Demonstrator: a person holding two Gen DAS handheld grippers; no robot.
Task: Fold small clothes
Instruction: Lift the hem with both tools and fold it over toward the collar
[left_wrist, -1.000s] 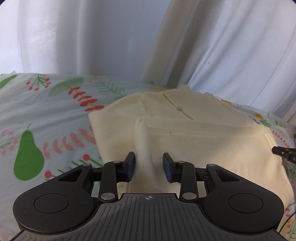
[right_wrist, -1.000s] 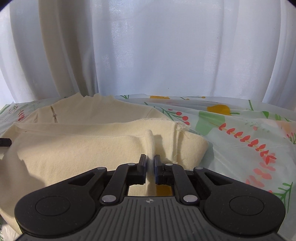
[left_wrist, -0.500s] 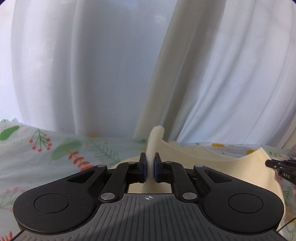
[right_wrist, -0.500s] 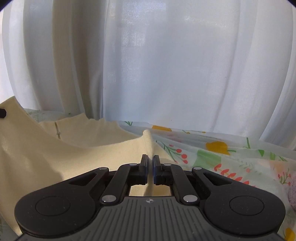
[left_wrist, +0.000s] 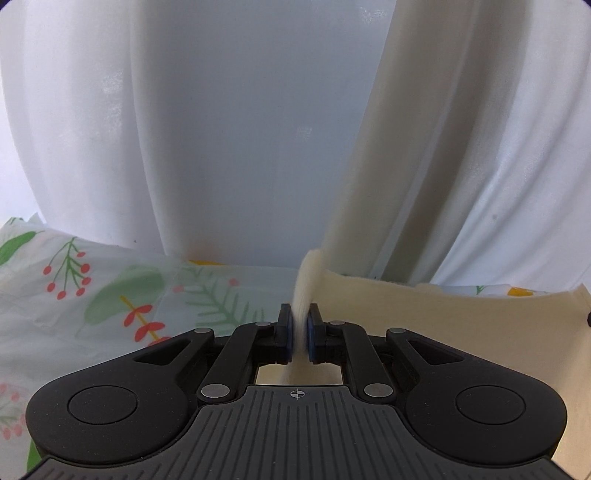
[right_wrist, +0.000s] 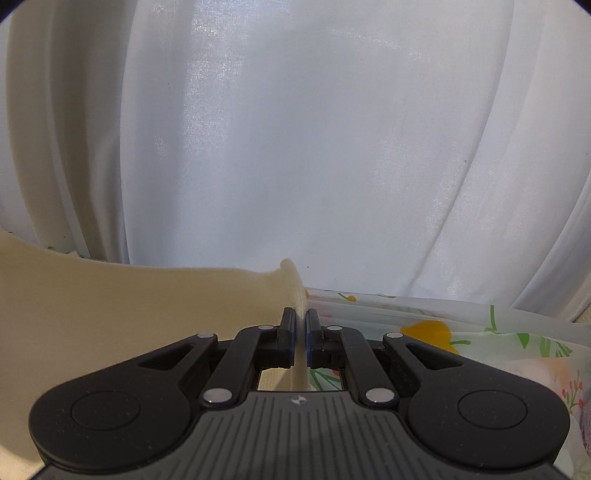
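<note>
A small cream garment is lifted off the bed and stretched between both grippers. My left gripper is shut on its left edge, a pinched fold of cloth sticking up between the blue pads. In the right wrist view the same cream garment spreads to the left, and my right gripper is shut on its right edge. The cloth hangs as a taut sheet between the two; its lower part is hidden behind the gripper bodies. A dark tip of the other gripper shows at the right edge.
A floral bedsheet with leaves and red berries covers the bed below, also the bedsheet on the right. White curtains hang close behind, filling the upper view; curtain folds stand just past the bed.
The left gripper closed on the garment's edge. Both grippers then lifted and carried the cloth toward the curtains; the garment rose off the bed and now hangs stretched between them.
</note>
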